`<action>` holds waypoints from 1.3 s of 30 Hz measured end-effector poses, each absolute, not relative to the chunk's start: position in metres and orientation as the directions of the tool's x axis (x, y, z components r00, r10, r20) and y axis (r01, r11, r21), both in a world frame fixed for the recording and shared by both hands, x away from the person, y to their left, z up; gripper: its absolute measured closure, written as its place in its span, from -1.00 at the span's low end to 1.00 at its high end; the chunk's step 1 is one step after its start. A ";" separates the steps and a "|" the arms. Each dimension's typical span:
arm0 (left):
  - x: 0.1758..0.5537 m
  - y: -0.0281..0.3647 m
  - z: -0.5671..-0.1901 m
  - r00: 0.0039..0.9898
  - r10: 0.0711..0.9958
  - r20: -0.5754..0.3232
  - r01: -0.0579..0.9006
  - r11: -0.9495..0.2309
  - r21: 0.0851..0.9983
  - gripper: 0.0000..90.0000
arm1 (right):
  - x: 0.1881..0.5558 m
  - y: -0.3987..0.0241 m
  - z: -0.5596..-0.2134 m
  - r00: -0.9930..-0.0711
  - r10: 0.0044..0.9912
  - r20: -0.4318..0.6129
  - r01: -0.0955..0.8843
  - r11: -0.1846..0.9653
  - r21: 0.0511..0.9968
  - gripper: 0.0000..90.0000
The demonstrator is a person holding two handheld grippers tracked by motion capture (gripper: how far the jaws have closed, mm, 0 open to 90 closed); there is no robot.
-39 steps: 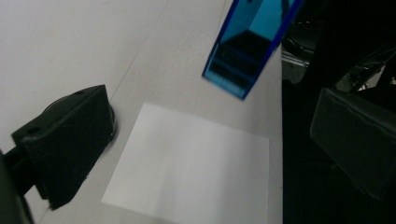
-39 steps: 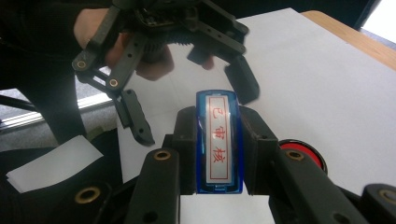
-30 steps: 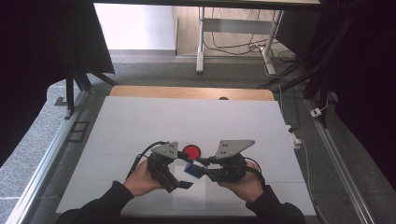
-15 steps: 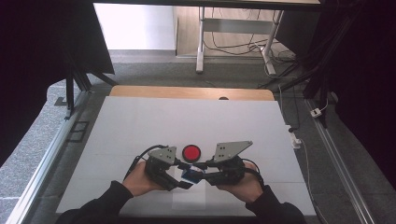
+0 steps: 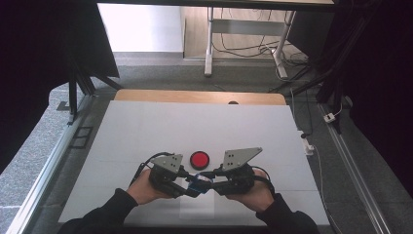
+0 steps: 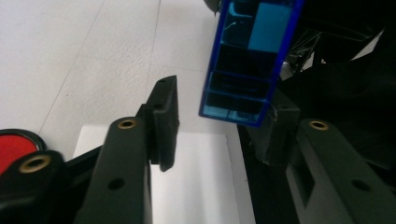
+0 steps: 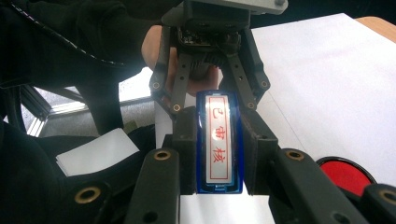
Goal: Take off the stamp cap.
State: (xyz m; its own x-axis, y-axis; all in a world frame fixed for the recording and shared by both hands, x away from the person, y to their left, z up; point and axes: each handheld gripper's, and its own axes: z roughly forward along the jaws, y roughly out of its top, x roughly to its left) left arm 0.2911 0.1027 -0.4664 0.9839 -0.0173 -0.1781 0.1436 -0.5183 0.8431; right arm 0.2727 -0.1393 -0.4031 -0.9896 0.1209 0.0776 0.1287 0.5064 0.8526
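The right tool (image 7: 218, 154) is clamping the small blue stamp (image 7: 218, 140), seemingly light, rigid and slick-sided, while the left tool (image 6: 219, 121), jaws just closing, is bracketing its free end without gripping.

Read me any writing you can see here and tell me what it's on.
"已审核": three red characters in a red frame, on the white face of the blue stamp clamped in the right gripper.
Red round pad: no writing visible.

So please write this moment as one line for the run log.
right gripper: shut on blue stamp | left gripper: jaws just closing around stamp's far end, gap remains | red ink pad: on table
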 end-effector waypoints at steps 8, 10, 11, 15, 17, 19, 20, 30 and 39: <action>0.291 0.104 -0.467 0.983 -0.045 -0.179 0.133 -0.499 0.856 0.47 | 0.273 -0.141 -0.402 -0.990 0.118 0.074 0.124 0.505 0.854 0.59; 0.291 0.104 -0.467 0.981 -0.048 -0.189 0.141 -0.493 0.859 0.48 | 0.273 -0.141 -0.402 -0.990 0.117 0.074 0.123 0.503 0.856 0.59; 0.291 0.104 -0.467 0.981 -0.051 -0.189 0.141 -0.487 0.862 0.48 | 0.273 -0.141 -0.402 -0.991 0.114 0.075 0.123 0.504 0.855 0.59; 0.291 0.105 -0.467 0.981 -0.062 -0.182 0.130 -0.484 0.866 0.49 | 0.273 -0.141 -0.402 -0.991 0.109 0.080 0.124 0.498 0.858 0.59; 0.291 0.105 -0.467 0.981 -0.066 -0.183 0.130 -0.480 0.868 0.49 | 0.274 -0.141 -0.402 -0.991 0.106 0.087 0.128 0.495 0.859 0.59; 0.290 0.105 -0.467 0.981 -0.066 -0.185 0.132 -0.474 0.871 0.50 | 0.274 -0.141 -0.402 -0.990 0.103 0.091 0.130 0.491 0.861 0.59; 0.291 0.106 -0.467 0.980 -0.068 -0.189 0.135 -0.472 0.871 0.50 | 0.274 -0.142 -0.402 -0.990 0.102 0.094 0.132 0.490 0.862 0.59; 0.291 0.106 -0.468 0.975 -0.078 -0.208 0.149 -0.464 0.873 0.51 | 0.274 -0.142 -0.402 -0.990 0.096 0.103 0.137 0.491 0.860 0.59; 0.291 0.106 -0.468 0.970 -0.053 -0.237 0.186 -0.466 0.865 0.53 | 0.275 -0.142 -0.403 -0.990 0.099 0.098 0.135 0.493 0.860 0.59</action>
